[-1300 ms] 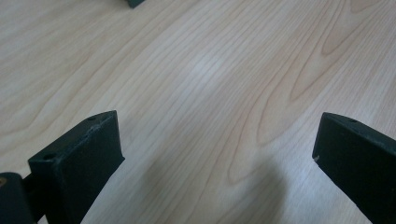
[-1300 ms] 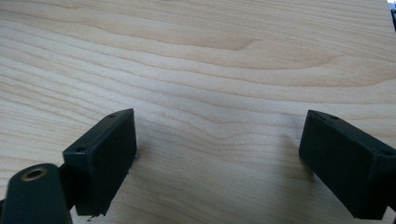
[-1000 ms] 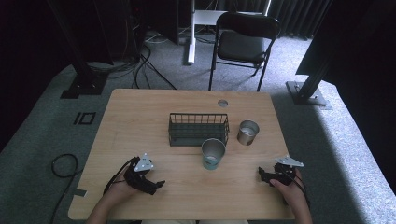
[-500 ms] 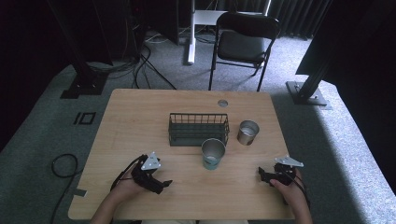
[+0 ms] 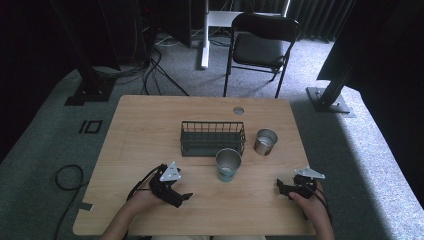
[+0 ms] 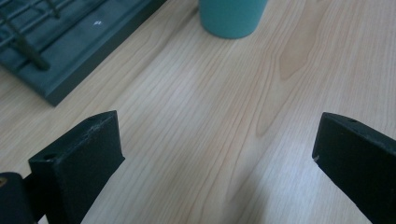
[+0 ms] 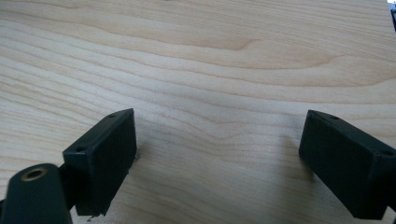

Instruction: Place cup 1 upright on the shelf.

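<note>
Teal metal tumbler with steel rim (image 5: 228, 164) stands upright at frame centre on the wooden counter (image 5: 150, 125), just before a dark wire basket (image 5: 212, 137); likely light, rigid, slick, so pinch mid-wall; left tool (image 5: 184, 198) spread, empty, nearby; right tool (image 5: 280, 186) spread, empty.

Left gripper (image 5: 186, 196): low, jaws wide apart, nothing between them.
Right gripper (image 5: 280, 187): low, jaws wide apart, nothing between them.
</note>
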A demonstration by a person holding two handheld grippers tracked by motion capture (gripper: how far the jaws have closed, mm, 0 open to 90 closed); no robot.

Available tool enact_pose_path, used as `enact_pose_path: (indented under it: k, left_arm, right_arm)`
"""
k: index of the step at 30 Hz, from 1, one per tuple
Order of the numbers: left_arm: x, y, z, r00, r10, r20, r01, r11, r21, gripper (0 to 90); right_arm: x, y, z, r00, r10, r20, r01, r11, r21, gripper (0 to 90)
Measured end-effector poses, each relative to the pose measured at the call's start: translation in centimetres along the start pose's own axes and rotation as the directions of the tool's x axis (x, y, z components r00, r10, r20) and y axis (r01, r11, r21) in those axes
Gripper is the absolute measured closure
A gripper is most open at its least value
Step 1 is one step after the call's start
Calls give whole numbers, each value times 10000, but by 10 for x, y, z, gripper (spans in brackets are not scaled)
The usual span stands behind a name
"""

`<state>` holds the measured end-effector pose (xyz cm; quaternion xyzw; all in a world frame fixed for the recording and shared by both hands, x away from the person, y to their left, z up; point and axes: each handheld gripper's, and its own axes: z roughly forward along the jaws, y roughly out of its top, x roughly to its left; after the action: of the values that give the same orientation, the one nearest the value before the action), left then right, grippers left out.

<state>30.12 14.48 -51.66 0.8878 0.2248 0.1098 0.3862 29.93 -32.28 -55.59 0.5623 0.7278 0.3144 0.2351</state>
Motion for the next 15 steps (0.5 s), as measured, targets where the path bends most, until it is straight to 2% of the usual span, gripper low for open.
enact_pose_path:
  k: [10, 15]
  left_arm:
    - [-4, 15, 11, 9994, 295, 188, -294, 9996, -53, 21]
    - [-5, 25, 15, 9988, 361, 328, -348, 9987, -370, 21]
  right_arm:
    - [0, 0, 0, 10000, 1, -1, -1, 10000, -2, 107]
    - [0, 0, 0, 10000, 2, 0, -2, 10000, -1, 107]
